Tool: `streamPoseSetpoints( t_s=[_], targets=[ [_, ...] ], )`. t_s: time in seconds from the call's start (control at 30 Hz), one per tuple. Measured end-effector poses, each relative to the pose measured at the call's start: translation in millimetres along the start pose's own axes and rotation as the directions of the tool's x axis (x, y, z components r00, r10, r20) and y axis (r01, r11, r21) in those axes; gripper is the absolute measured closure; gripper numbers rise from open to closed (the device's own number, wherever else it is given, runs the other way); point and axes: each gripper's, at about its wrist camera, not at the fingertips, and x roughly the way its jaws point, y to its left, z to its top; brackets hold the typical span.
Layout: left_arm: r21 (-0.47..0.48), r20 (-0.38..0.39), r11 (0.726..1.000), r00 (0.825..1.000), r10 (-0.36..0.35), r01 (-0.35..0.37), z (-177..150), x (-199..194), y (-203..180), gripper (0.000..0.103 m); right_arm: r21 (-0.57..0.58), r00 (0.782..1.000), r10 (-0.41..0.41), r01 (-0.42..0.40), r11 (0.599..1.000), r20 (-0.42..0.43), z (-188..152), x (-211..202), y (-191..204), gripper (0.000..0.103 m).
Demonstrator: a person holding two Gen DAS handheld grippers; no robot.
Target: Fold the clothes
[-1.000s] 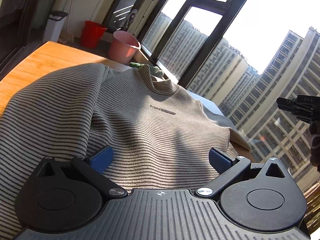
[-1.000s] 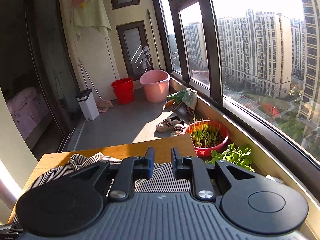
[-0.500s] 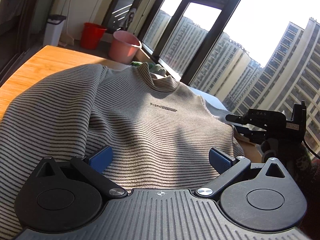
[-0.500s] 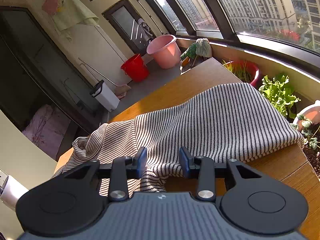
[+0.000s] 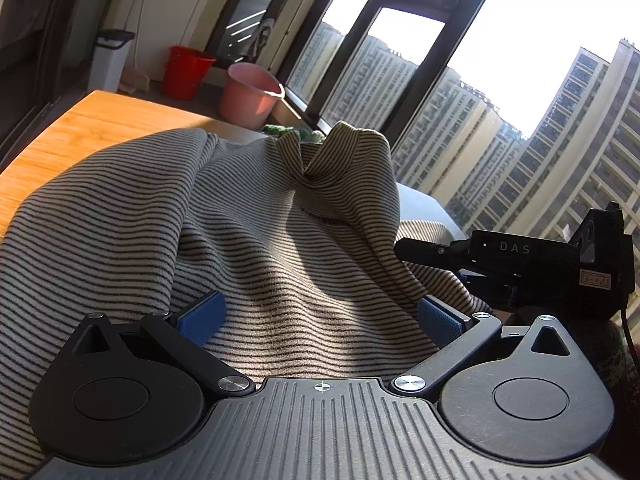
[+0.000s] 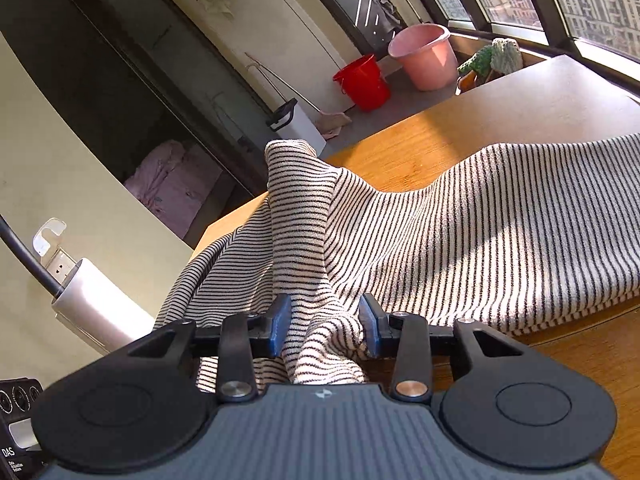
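The striped sweater (image 5: 256, 216), beige with thin dark lines, lies rumpled on the wooden worktop (image 5: 92, 128), its collar standing up in a peak; a small dark print on the chest is too folded to read. The left hand-held gripper (image 5: 320, 316) is released, jaws wide apart over the cloth. The right hand-held gripper (image 6: 326, 328), marked "DAS", has a fold bunched between its half-parted jaws, not pinched.

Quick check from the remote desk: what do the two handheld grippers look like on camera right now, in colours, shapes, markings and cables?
Both match: the left gripper and right gripper have ribbed grey bodies, two round black discs, black linkage arms with silver screws and blue textured pads. Seen from the left wrist, the right unit is black, marked "DAS" in white, with a small label and a black cable.
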Motion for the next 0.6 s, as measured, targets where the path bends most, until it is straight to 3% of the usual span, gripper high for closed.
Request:
streamPoseSetpoints(
  t_s=[0.13, 0.3, 0.47, 0.6],
  targets=[
    [-0.011, 0.004, 1.0, 1.0, -0.01, 0.01, 0, -1, 3, 0.0, -0.11, 0.997, -0.063, 0.068, 0.992, 0.042, -7, -32, 8, 0.05],
    [-0.014, 0.004, 1.0, 1.0, -0.012, 0.012, 1, -2, 7, 0.0, -0.089, 0.966, -0.196, 0.213, 0.973, 0.167, -2, -93, -19, 0.05],
    [-0.016, 0.005, 1.0, 1.0, -0.015, 0.015, 0, -3, 9, 0.0, 0.237, 0.918, -0.324, 0.271, 0.933, 0.227, 2, -158, -104, 0.05],
    [-0.009, 0.002, 1.0, 1.0, -0.01, 0.01, 1, -2, 8, 0.0, 0.465, 0.906, -0.348, 0.208, 0.86, 0.24, -11, -182, -159, 0.05]
  ],
)
